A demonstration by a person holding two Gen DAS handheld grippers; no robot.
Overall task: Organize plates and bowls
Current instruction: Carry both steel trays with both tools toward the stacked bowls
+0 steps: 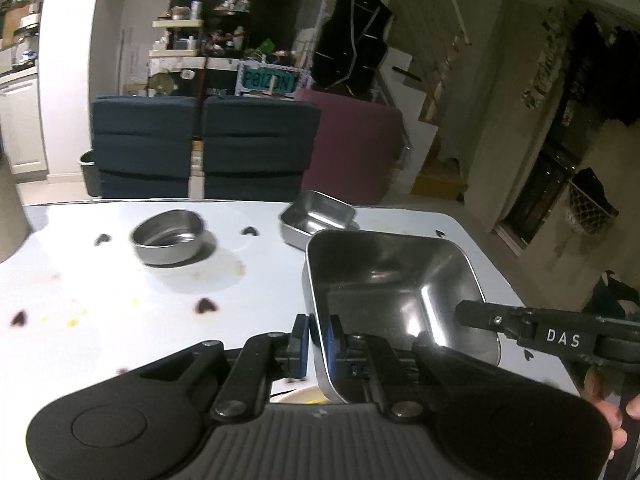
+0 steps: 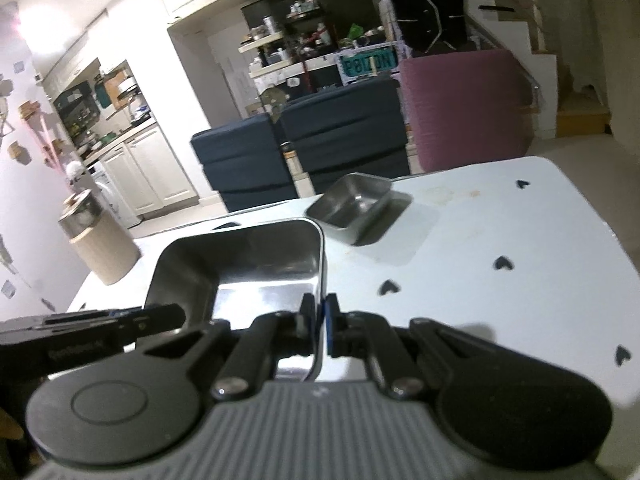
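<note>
here, a square steel tray [image 1: 384,280] hangs tilted above the pale table [image 1: 100,280], pinched at two walls. the left gripper [image 1: 318,340] is nearly closed, its blue pads clamped on the tray's left wall close to the near corner. the right gripper [image 2: 320,326] is closed tight on the opposite wall; in the left wrist view it reaches in from the right edge. a smaller rectangular tray [image 1: 316,216] sits on the table beyond the held one, near the far edge, apart from it. a round steel bowl [image 1: 170,236] stands well to the left, also toward the far edge. bare table surface, dotted with dark heart marks [image 1: 206,306], lies open between bowl and trays and along the near left side. dark blue chairs [image 1: 200,144] stand just past the far edge.
</note>
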